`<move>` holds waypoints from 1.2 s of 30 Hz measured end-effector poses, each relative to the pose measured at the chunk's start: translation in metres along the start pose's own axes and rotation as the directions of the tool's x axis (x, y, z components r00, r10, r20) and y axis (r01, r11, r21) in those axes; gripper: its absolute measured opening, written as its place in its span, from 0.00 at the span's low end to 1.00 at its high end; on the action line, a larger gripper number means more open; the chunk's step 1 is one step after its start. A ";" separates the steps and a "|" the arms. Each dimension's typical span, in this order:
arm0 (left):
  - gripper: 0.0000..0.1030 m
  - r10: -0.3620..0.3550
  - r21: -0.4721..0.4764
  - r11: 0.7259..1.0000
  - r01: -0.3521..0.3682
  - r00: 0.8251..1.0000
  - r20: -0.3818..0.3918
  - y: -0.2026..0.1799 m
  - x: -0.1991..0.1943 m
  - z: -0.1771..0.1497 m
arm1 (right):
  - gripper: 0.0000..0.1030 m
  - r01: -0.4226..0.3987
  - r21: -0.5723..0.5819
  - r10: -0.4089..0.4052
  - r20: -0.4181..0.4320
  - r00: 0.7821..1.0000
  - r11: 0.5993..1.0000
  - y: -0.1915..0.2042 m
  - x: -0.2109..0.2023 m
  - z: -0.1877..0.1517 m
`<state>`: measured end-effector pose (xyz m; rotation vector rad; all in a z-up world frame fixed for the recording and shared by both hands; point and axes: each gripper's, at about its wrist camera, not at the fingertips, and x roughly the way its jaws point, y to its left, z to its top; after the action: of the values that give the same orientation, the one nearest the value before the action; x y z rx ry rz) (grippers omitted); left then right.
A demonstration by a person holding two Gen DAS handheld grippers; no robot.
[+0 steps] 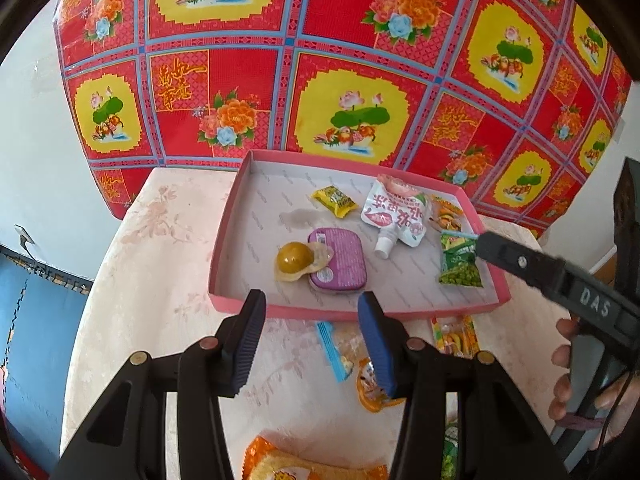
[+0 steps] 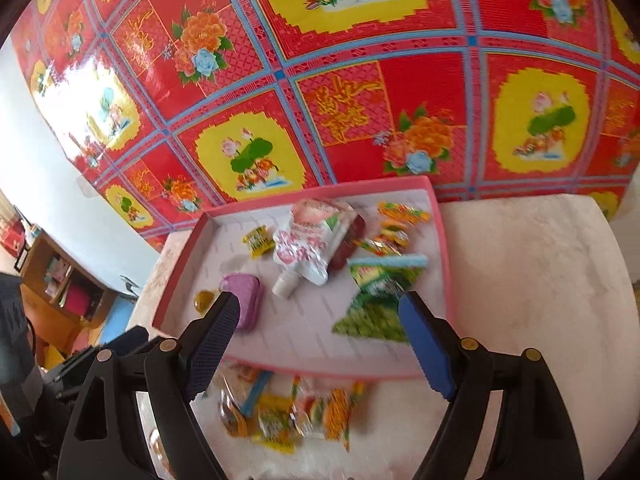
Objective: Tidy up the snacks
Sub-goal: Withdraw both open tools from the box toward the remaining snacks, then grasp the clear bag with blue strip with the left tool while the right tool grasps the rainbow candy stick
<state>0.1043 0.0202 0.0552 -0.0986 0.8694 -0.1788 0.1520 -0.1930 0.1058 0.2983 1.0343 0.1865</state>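
Note:
A shallow pink tray (image 1: 224, 240) lies on the pale table and holds a yellow candy packet (image 1: 334, 200), a white spouted pouch (image 1: 394, 210), a purple tin (image 1: 337, 260), a yellow jelly cup (image 1: 296, 260), an orange packet (image 1: 446, 212) and a green pea packet (image 1: 460, 260). My left gripper (image 1: 311, 300) hangs open and empty over the tray's near rim. In the right wrist view my right gripper (image 2: 318, 300) is wide open and empty above the tray (image 2: 444, 260), its right finger beside the green pea packet (image 2: 376, 300). The picture there is blurred.
Loose snacks lie on the table before the tray: a blue packet (image 1: 334, 350), an orange one (image 1: 372, 388), a yellow-red one (image 1: 454, 334) and an orange bread pack (image 1: 300, 468). A hand (image 1: 568, 380) holds the right gripper. A red patterned sheet (image 1: 320, 60) stands behind.

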 end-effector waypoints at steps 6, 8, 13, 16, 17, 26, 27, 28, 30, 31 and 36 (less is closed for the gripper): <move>0.49 -0.022 0.006 1.000 0.022 0.999 -0.029 -0.005 0.003 -0.003 | 0.81 0.036 -0.014 -0.036 -0.051 0.998 0.999 -0.006 -0.004 -0.020; 0.49 -0.023 0.015 1.000 0.023 0.999 -0.034 -0.009 0.004 -0.005 | 0.81 0.047 -0.020 -0.048 -0.070 0.996 0.999 -0.008 -0.004 -0.025; 0.49 -0.030 0.027 0.999 0.032 0.998 -0.055 -0.017 0.009 -0.010 | 0.81 0.072 -0.041 -0.076 -0.095 0.993 0.997 -0.009 -0.002 -0.033; 0.49 -0.036 0.028 0.999 0.038 0.997 -0.075 -0.020 0.013 -0.013 | 0.81 0.079 -0.051 -0.085 -0.114 0.990 0.996 -0.009 0.000 -0.039; 0.49 -0.039 0.027 0.999 0.042 0.996 -0.085 -0.021 0.016 -0.014 | 0.81 0.077 -0.054 -0.083 -0.119 0.989 0.996 -0.010 0.001 -0.041; 0.49 -0.029 0.032 0.999 0.034 0.990 -0.141 -0.028 0.031 -0.020 | 0.81 0.068 -0.045 -0.074 -0.141 0.987 0.997 -0.014 0.008 -0.048; 0.49 -0.028 0.028 0.999 0.033 0.988 -0.150 -0.029 0.035 -0.020 | 0.81 0.068 -0.043 -0.074 -0.141 0.987 0.997 -0.014 0.008 -0.049; 0.50 -0.030 0.026 0.999 0.035 0.987 -0.155 -0.030 0.037 -0.021 | 0.81 0.067 -0.042 -0.072 -0.142 0.987 0.997 -0.015 0.008 -0.049; 0.52 -0.028 0.024 0.999 0.032 0.987 -0.161 -0.032 0.040 -0.021 | 0.81 0.061 -0.037 -0.066 -0.144 0.987 0.997 -0.017 0.009 -0.051; 0.53 -0.023 0.027 0.999 0.028 0.987 -0.162 -0.033 0.041 -0.021 | 0.81 0.059 -0.036 -0.064 -0.146 0.987 0.998 -0.017 0.010 -0.051; 0.55 0.004 0.035 0.999 0.002 0.985 -0.175 -0.039 0.051 -0.020 | 0.81 0.046 -0.032 -0.050 -0.150 0.987 0.998 -0.020 0.010 -0.053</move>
<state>0.1166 -0.0288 0.0100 -0.0501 1.0409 -0.2036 0.1113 -0.2008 0.0659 0.2355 1.1860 0.1825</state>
